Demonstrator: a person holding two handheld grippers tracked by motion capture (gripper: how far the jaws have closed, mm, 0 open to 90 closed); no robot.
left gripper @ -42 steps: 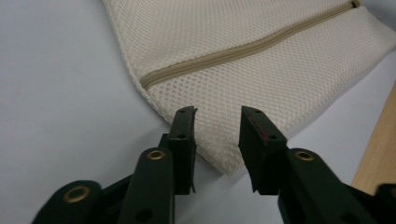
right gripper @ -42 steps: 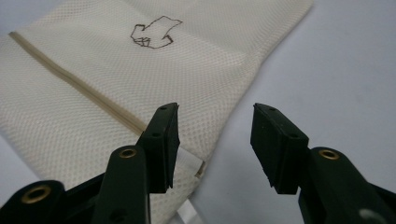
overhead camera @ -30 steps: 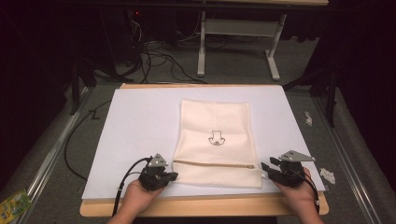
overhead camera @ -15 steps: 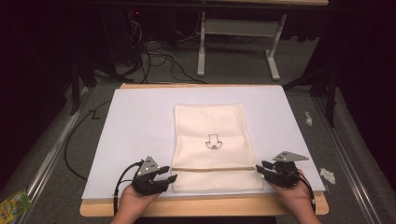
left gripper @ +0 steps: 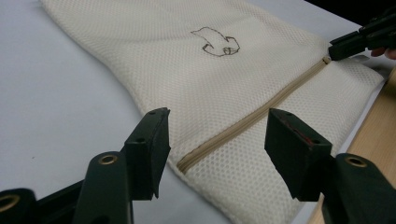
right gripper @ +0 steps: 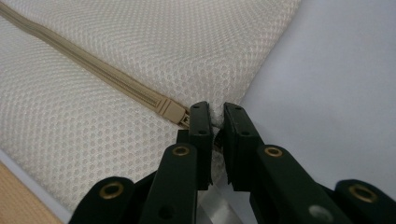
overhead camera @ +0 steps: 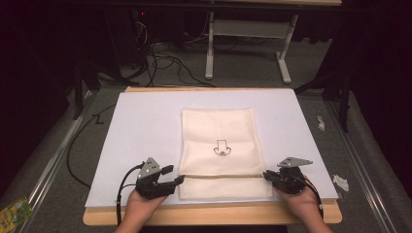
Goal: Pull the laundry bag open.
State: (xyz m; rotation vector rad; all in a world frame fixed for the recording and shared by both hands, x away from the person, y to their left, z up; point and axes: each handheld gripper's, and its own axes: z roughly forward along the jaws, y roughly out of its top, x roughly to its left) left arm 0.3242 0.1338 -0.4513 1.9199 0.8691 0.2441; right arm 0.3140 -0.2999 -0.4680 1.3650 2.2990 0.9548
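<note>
Bag: cream mesh laundry bag (overhead camera: 221,151) lies flat on the white sheet (overhead camera: 141,126) covering the wooden table (overhead camera: 209,213), roughly centred, its near end close to the person's edge.
Print: small dark outline drawing (overhead camera: 221,148) sits in the middle of the bag's upper face.
Zipper: tan zipper (overhead camera: 221,176) runs straight across the bag near its near end, from one side edge to the other; its slider (right gripper: 173,113) rests at the right end, just beside the right gripper's jaws.
Left gripper: left gripper (left gripper: 215,140) is held at the bag's left edge, jaws spread wide on either side of the zipper's left end, not touching the fabric.
Right gripper: right gripper (right gripper: 215,122) has its jaws nearly together, pinching a bit of mesh at the bag's right edge, right by the zipper's end.
Hands: left hand (overhead camera: 141,209) and right hand (overhead camera: 301,206) come in from the table's near edge, each behind its gripper.
Floor: cables (overhead camera: 160,58) and a white table frame (overhead camera: 248,36) stand beyond the far side.
</note>
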